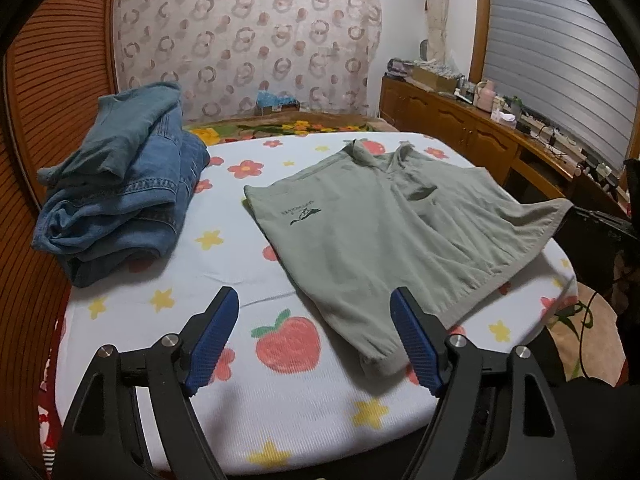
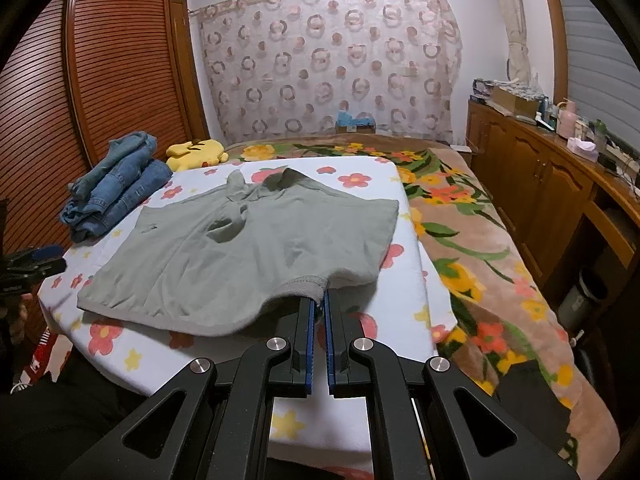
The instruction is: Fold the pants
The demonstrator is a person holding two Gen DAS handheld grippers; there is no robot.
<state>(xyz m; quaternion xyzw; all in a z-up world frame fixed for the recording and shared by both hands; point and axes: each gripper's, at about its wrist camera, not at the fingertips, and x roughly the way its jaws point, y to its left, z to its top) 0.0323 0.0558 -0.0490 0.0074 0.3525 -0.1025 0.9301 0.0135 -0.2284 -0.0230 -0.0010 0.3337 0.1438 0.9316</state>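
Lying flat: one green pants (image 1: 372, 216), one denim pile (image 1: 124, 200), two tools.

Grey-green pants (image 1: 372, 236), seemingly folded, on the bed

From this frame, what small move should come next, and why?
Probably close the left gripper on the near corner of the green pants. Its jaws stand open with that corner lying just by the right finger, while the right gripper is already shut on the waistband edge, lifting it.
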